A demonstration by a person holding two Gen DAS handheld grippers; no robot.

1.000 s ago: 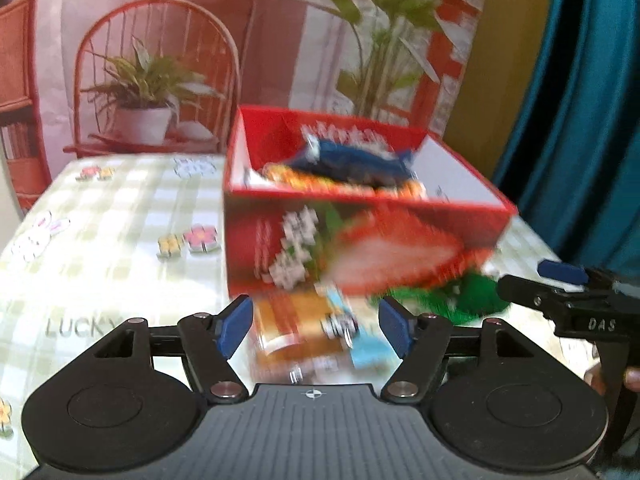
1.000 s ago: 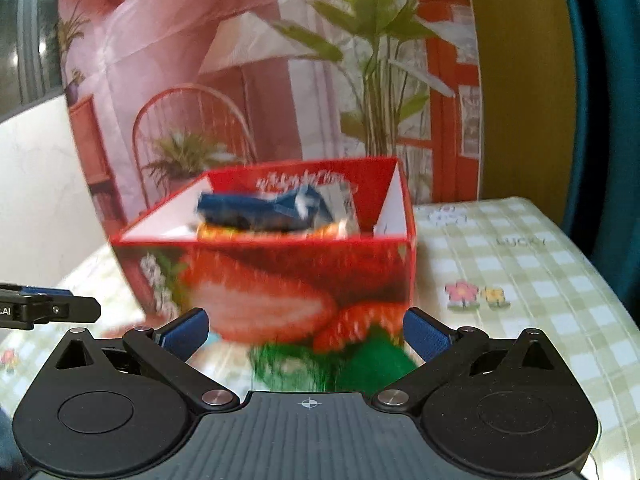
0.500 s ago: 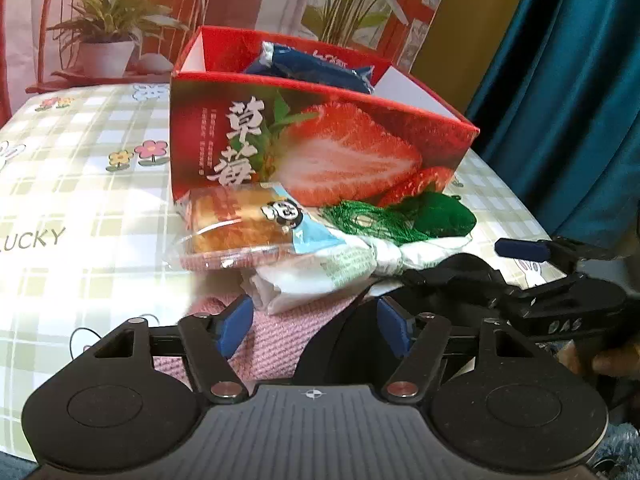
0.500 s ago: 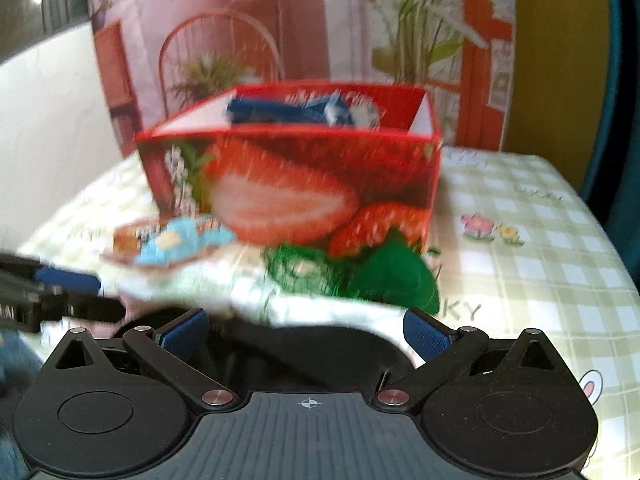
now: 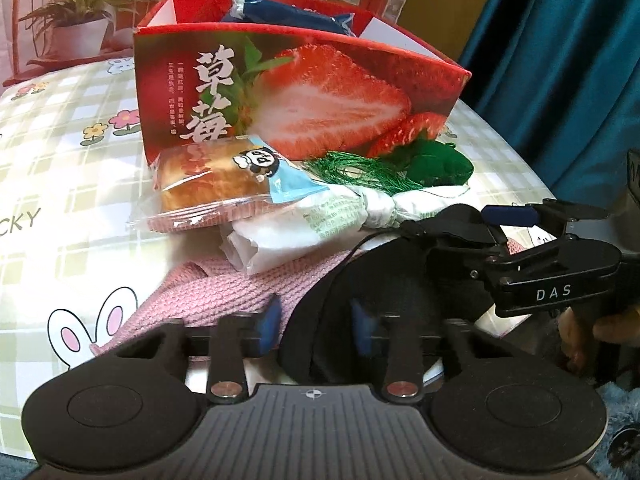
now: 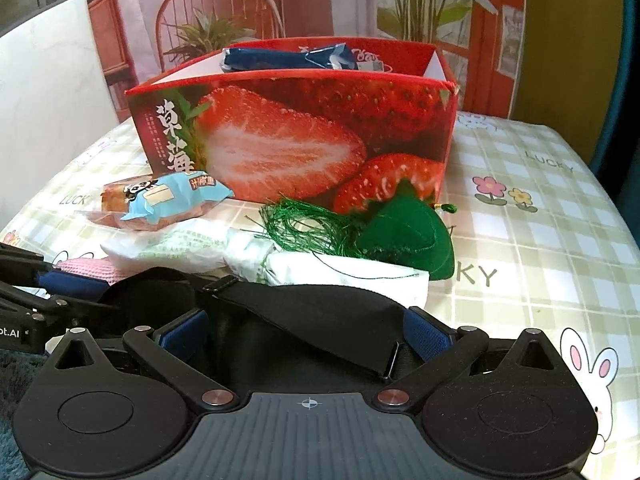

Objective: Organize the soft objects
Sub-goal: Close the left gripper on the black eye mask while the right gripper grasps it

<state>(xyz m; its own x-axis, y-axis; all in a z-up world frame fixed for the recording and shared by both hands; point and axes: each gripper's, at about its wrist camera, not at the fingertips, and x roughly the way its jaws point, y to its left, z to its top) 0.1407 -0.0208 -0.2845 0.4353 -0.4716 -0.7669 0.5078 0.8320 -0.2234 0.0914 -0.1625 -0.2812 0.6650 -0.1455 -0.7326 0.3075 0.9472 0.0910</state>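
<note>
While open, strawberry box (image 5: 304,92) holds blue packet (image 5: 288,14).

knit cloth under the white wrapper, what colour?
Pink; the knit cloth shows best in the left wrist view, beneath the white wrapper.

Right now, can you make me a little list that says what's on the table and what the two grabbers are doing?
box: red strawberry box, open on top, a blue packet inside
in front of box: wrapped cake, white bag, green tassel pouch, pink cloth
nearest item: black eye mask
left gripper: partly closed around one end of the mask
right gripper: open, fingers on either side of the mask
table: checked cloth with bunnies and flowers
</note>
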